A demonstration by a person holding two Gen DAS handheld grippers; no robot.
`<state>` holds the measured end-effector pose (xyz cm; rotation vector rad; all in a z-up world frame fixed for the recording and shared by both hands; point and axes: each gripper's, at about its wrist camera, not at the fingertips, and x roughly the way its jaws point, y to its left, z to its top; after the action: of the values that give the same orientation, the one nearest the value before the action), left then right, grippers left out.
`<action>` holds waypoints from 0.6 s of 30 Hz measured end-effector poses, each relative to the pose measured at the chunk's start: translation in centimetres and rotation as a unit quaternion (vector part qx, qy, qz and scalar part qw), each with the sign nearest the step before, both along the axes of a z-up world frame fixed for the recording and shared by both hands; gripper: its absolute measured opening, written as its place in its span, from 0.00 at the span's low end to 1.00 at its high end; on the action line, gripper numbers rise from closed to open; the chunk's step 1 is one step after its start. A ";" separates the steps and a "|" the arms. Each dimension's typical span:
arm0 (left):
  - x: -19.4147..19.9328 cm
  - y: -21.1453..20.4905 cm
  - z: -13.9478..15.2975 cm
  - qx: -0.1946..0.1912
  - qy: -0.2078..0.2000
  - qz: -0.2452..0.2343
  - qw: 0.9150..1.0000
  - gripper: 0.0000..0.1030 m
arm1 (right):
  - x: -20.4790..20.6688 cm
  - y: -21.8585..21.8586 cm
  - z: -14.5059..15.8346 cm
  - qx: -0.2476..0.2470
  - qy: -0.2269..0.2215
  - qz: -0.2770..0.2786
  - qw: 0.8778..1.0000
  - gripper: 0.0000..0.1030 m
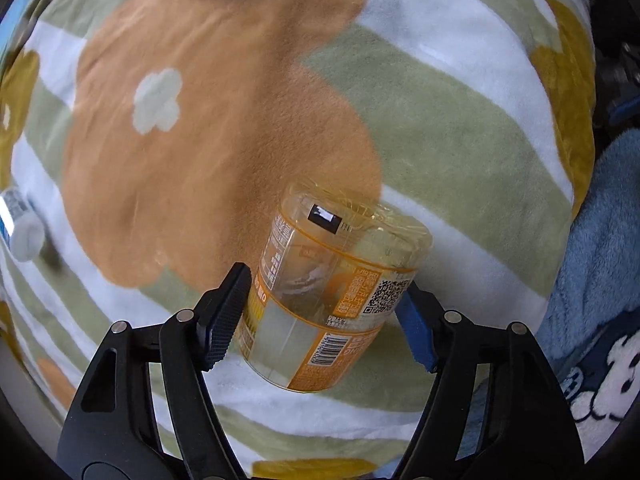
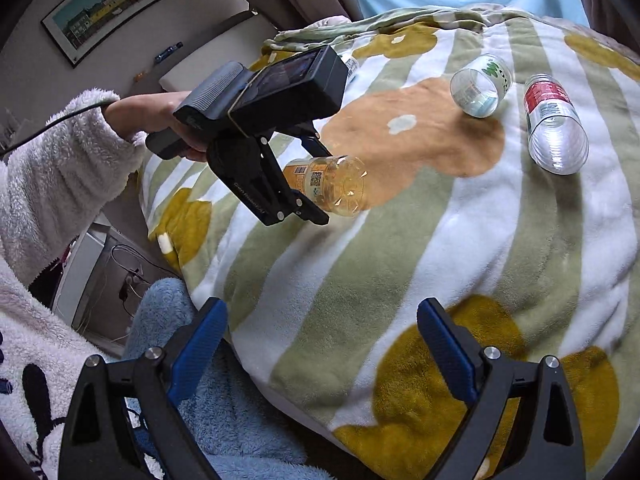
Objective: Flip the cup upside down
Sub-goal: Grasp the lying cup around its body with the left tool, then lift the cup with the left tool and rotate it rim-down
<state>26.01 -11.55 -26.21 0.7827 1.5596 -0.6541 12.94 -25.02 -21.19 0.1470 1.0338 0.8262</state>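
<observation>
Left gripper fingers clamped on amber cup, sideways above striped blanket; right gripper agape.

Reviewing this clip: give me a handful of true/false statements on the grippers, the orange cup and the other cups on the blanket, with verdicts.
1. The left gripper is shut on the orange cup. True.
2. The orange cup stands upright on the blanket. False: it is held above the blanket, lying roughly sideways along the gripper's axis.
3. The right gripper holds a cup. False: its jaws are open with nothing between them.
4. A clear cup with a green print lies on its side on the blanket. True.
5. The red-labelled cup is stacked inside the green-print one. False: they lie side by side, apart.
</observation>
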 end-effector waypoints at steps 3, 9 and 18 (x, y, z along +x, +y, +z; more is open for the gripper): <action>1.3 2.4 -0.8 -0.010 0.066 0.160 0.985 0.66 | 0.0 0.0 -0.4 0.028 0.011 -0.006 1.000 0.92; 1.2 4.4 -1.7 -0.026 0.103 0.286 0.952 0.66 | -0.5 0.1 0.0 0.044 0.001 -0.011 0.999 0.92; 0.1 1.1 3.2 0.064 -0.011 0.139 0.988 1.00 | -0.4 -1.5 0.4 0.091 -0.002 -0.031 0.995 0.92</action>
<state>26.08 -10.49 -23.04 0.6477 1.6639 -0.3433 12.56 -26.55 -20.82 0.3319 0.9452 0.8633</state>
